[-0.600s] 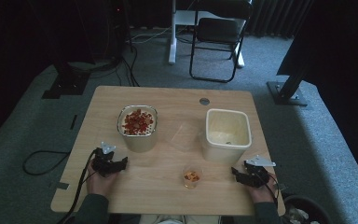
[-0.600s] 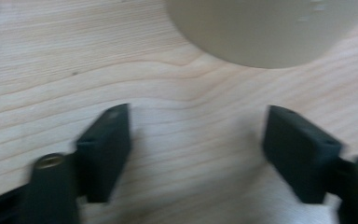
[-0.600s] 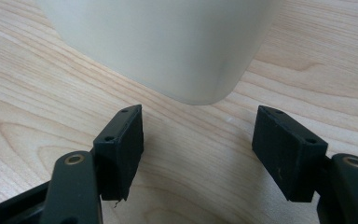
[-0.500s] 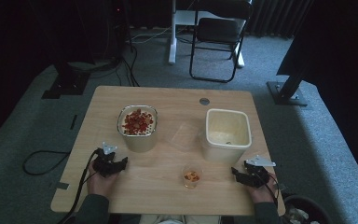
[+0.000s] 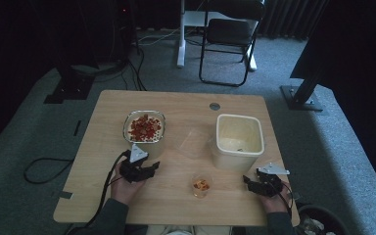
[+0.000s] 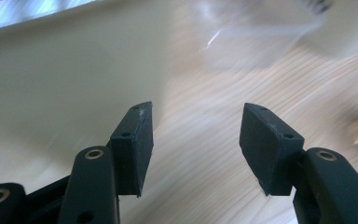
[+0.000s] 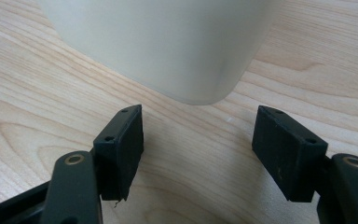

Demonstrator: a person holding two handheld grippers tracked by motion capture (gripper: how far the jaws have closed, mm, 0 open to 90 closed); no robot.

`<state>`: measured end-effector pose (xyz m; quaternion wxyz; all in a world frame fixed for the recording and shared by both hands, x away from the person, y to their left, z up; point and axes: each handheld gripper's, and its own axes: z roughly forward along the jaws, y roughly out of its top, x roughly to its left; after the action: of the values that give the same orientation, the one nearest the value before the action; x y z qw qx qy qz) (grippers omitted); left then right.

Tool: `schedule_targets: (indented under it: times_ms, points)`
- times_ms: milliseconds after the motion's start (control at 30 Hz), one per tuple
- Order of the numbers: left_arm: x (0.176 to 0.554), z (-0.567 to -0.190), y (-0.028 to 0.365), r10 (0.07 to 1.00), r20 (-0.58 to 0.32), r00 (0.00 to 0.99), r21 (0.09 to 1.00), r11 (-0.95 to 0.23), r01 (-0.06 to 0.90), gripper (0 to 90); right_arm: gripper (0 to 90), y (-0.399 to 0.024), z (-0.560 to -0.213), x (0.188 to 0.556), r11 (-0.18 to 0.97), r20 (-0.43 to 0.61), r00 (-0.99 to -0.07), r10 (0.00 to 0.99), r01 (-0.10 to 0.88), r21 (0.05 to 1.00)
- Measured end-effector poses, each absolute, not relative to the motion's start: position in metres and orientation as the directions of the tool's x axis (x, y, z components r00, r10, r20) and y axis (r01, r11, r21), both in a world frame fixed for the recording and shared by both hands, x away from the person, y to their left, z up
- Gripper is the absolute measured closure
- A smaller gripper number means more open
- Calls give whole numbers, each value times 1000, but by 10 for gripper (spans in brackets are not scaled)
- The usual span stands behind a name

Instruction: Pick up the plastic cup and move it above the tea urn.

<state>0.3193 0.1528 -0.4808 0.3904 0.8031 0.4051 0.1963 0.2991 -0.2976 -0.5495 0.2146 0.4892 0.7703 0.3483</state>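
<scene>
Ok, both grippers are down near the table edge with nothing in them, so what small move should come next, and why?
Probably ease the left gripper forward toward the steel-rimmed container of red pieces. Its jaws stand open and empty just short of that container. The right gripper, also open and empty, sits beside the cream square plastic tub, and the small clear cup of red pieces stands untouched between them.

A folding black chair [image 5: 230, 34] is standing on the grey carpet [image 5: 24, 122] at about 12 o'clock from the wooden counter [image 5: 186, 105], with a white post [image 5: 180, 34] rising just to its 9 o'clock side. A round grommet [image 5: 215, 106] is sitting near the counter's far edge. A black cable [image 5: 39, 169] is looping on the carpet at 9 o'clock, a black base plate [image 5: 301, 98] is lying at 2 o'clock, and a dark bin [image 5: 318, 223] is sitting at 5 o'clock.
</scene>
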Motion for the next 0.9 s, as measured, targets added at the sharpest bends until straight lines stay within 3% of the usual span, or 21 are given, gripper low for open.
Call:
schedule_targets:
  times_ms: [167,400,533,767,900]
  points:
    - [329,-470,111,764,56,643,790,-428,439,484,332,-298,-550,299,279,10,-430,903,604,746]
    - [354,-469,66,786,126,606,780,-456,429,545,332,-298,-550,299,279,11,-430,903,604,746]
    - [367,-470,57,812,160,562,773,-457,440,590,332,-298,-550,299,280,9,-430,903,604,746]
    - [383,-477,57,850,144,507,763,-422,491,613,333,-298,-550,299,281,8,-431,902,602,747]
    - [389,-483,55,859,112,500,751,-403,523,573,333,-298,-550,299,280,9,-430,903,604,746]
